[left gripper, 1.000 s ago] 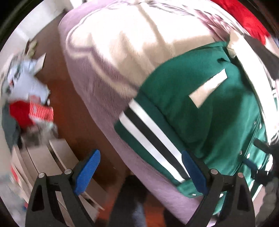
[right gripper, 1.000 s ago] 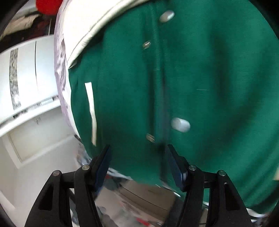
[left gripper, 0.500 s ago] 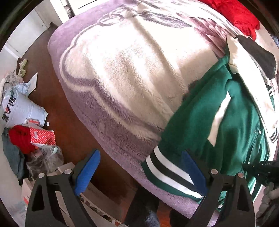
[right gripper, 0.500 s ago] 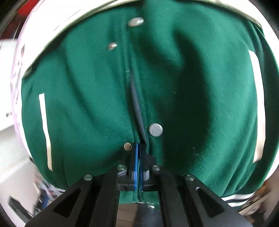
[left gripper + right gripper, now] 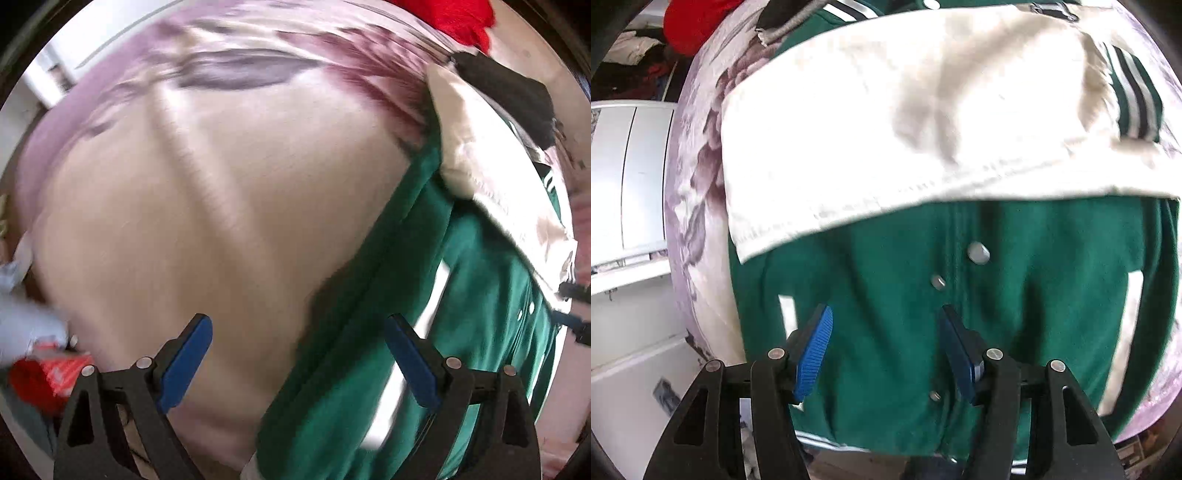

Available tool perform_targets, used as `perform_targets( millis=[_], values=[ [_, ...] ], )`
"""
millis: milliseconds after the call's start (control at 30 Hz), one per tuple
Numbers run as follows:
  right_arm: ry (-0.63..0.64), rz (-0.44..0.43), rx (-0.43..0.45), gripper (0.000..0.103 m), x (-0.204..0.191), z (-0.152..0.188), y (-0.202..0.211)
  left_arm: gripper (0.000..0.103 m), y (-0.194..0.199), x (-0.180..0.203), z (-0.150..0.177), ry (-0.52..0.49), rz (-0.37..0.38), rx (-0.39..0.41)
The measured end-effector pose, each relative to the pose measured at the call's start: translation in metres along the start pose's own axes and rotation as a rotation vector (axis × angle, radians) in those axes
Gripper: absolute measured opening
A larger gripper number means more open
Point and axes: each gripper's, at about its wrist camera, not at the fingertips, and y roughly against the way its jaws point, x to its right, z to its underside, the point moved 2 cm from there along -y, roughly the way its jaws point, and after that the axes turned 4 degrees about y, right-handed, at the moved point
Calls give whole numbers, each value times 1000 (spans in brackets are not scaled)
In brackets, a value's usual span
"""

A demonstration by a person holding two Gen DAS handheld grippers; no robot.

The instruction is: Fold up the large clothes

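**Green jacket flat on bed, both grippers empty**

The jacket lies centre frame on the blanket, cream sleeve folded across, hem cut off below. Right gripper has just released; left gripper gapes, its view blurred.

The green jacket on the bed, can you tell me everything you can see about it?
The green jacket looks like soft felt-like cloth. It has cream sleeves, one laid across its chest, and striped green, white and dark cuffs. Silver snap buttons run down the front, and white pocket strips sit on both sides. It lies front-up and flat on a fuzzy purple and cream blanket, its hem near the bed's edge. The right gripper hangs over it, jaws open, holding nothing.
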Motion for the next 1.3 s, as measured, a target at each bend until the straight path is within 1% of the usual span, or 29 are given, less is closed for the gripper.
perform_targets(
  millis=[33,67,100,133,167,200,233,267,367,467,533,600,633,667,700,733,767,833,900,933,967,1000,1033,1067,1133,1167,1200,1267,1300],
  values=[
    [-6,-6,2,62,-2,3,-4,95,-10,11,-14,-28,16,-5],
    [-16,-9,2,62,0,-2,5,90,-14,17,-23,-42,23,-7],
    [-28,-13,0,62,-6,-7,-5,88,-22,28,-35,-74,48,-13],
    [-42,-18,-4,62,-9,-7,-15,83,-29,36,-44,-101,59,-22],
    [-62,-22,-10,62,-5,-2,-24,56,-37,45,-53,-132,59,-26],
    [-72,-23,-12,62,-3,-1,-32,23,-48,53,-60,-173,54,-44],
    [-93,-27,-16,62,-3,3,-46,21,-59,56,-66,-202,40,-66],
    [-106,-23,-16,62,-2,7,-53,19,-62,56,-70,-213,45,-65],
    [-159,13,-17,62,15,16,-64,18,-62,43,-74,-203,91,-68],
    [-226,-12,-15,62,37,26,-60,20,-52,38,-72,-200,70,-61],
    [-270,-32,0,62,55,36,-46,20,-36,44,-69,-211,24,-46],
    [-307,-32,29,62,72,44,-27,21,-13,54,-62,-235,-65,-14],
    [-331,-23,55,62,85,47,-14,27,-3,57,-58,-234,-106,3],
    [-352,-4,84,62,98,51,0,48,4,59,-54,-234,-115,14],
    [-366,14,105,62,108,52,9,81,14,63,-49,-230,-115,29],
    [-386,51,138,62,126,54,22,93,22,65,-43,-224,-122,43],
    [-402,83,156,62,138,54,30,98,32,69,-35,-223,-138,67],
    [-442,163,182,62,172,53,42,98,38,75,-24,-232,-160,81],
    [-462,219,192,62,198,49,45,98,34,86,-9,-232,-160,62],
    [-453,254,163,62,214,45,38,98,30,92,1,-238,-162,46],
    [-442,266,132,60,224,44,29,98,23,98,7,-251,-170,30],
    [-432,272,108,53,233,44,20,98,15,105,12,-263,-175,15],
    [-442,343,40,33,250,48,4,98,11,115,22,-281,-183,-1],
    [-454,360,-4,34,262,53,-6,98,11,124,30,-292,-183,-10],
    [-443,289,-17,35,271,55,-2,98,16,148,54,-333,-153,-29],
    [-429,260,-26,41,270,55,5,98,19,159,65,-354,-143,-33],
    [-418,219,-32,44,272,55,15,98,24,177,83,-387,-122,-42],
    [-411,116,-21,62,275,63,44,98,30,210,116,-438,-77,-78],
    [-407,98,-17,64,279,66,56,98,34,231,139,-462,-44,-108]
  ],
)
